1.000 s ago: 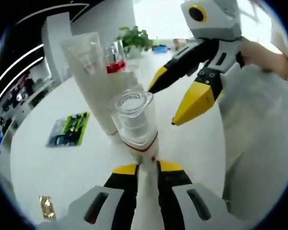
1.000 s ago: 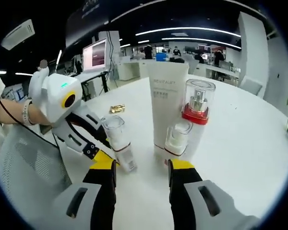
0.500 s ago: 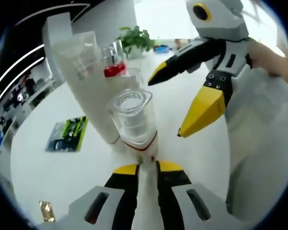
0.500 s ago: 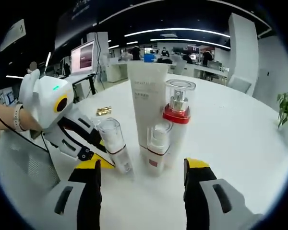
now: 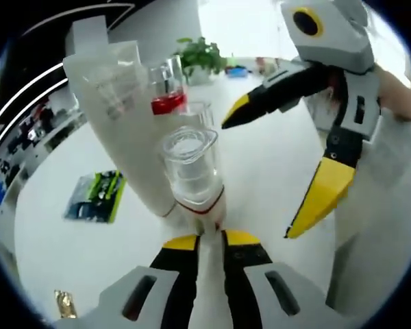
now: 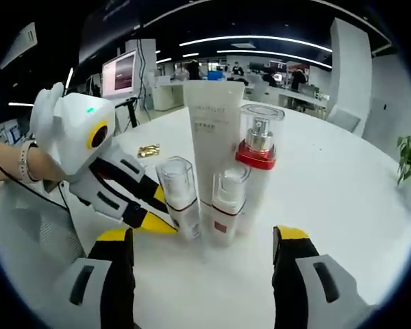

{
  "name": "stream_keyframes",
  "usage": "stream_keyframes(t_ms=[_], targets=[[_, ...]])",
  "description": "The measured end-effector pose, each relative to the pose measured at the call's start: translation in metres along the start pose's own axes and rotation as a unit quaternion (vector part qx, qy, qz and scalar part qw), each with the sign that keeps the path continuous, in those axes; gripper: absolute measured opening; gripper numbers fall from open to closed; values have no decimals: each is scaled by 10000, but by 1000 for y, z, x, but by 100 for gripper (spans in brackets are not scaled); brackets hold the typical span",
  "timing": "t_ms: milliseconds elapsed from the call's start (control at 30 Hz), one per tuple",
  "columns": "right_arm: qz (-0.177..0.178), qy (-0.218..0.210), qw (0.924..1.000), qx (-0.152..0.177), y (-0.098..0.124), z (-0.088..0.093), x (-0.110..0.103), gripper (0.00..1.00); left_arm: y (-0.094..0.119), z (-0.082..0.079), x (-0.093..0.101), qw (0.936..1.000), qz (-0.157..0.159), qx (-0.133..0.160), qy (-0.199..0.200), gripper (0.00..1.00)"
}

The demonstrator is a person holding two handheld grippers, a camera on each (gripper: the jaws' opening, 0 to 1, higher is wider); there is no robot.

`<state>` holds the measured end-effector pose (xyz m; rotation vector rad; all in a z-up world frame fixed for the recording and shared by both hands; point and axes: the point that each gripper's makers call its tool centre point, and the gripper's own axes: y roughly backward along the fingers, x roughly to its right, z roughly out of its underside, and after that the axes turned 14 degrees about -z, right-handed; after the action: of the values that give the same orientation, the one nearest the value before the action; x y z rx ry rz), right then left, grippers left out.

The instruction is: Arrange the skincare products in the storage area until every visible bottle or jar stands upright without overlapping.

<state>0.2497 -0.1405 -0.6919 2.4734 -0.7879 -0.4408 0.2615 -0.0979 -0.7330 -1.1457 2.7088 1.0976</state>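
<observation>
Skincare products stand grouped on the white table (image 5: 274, 171). In the left gripper view, the left gripper (image 5: 210, 250) has its jaws closed on the small clear-capped bottle (image 5: 190, 168), probably to keep it upright just beside the tall white tube (image 5: 120, 116); the red-collared pump bottle (image 5: 166, 89) is behind. The right gripper (image 5: 274, 164) hangs open nearby.

In the right gripper view, the right gripper (image 6: 202, 250) has wide, empty jaws facing the tube (image 6: 214, 130), the pump bottle (image 6: 258, 164), the held bottle (image 6: 180, 199) and a second small bottle (image 6: 226, 205), all upright. Around is an office; a small gold packet (image 6: 148, 151) lies far back.

Your left gripper view looks close along its jaws at the small clear-capped white bottle (image 5: 192, 171). Your right gripper view faces that cluster from the opposite side, farther back; both share it.
</observation>
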Motion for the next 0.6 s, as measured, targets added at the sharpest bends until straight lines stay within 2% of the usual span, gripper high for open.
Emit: stream_keyframes(t_ms=[600], targets=[[139,99,9995,-277,0,7,5,85,-11,-11,-5,9996,-190,61,179,7]])
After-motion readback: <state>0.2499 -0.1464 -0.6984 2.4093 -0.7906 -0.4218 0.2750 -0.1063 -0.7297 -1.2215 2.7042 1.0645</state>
